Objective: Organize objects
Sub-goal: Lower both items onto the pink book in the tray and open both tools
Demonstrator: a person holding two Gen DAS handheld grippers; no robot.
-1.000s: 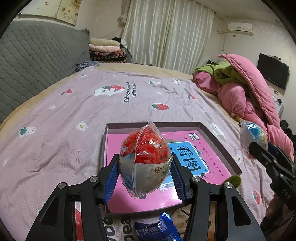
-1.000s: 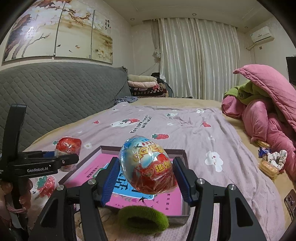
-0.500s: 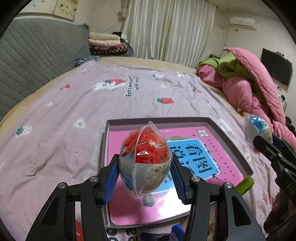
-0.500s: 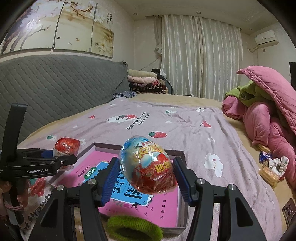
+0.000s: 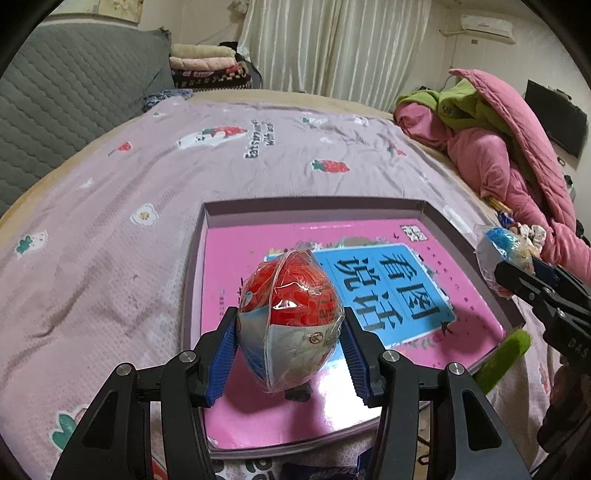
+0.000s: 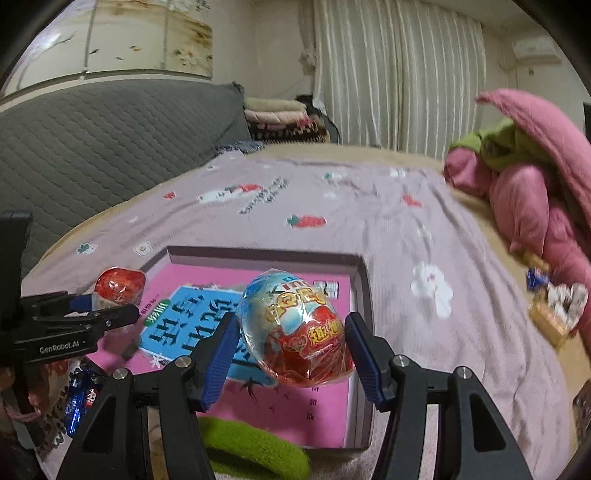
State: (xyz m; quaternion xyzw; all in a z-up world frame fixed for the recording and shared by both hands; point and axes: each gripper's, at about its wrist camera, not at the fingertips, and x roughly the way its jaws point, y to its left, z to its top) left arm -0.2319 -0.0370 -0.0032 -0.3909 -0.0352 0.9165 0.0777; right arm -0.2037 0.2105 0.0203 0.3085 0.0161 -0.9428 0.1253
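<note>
I'm in a home bedroom: a bed [image 5: 110, 229] with strawberry-print sheet, grey quilted headboard [image 5: 66, 99] to its left, curtains [image 5: 332, 48] behind it, pink quilt [image 5: 517, 155] piled at its right, air conditioner [image 5: 485, 27] above that.

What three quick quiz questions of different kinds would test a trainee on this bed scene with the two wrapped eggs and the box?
1. True or false: the left gripper holds the red-topped egg above the shallow box.
2. Multiple choice: what does the right gripper hold? A) the green hair band B) the blue-topped egg C) nothing
3. Fill in: inside the box lies a ____ sheet with a blue panel.

Key: 1 true; 2 B; 3 pink.
</note>
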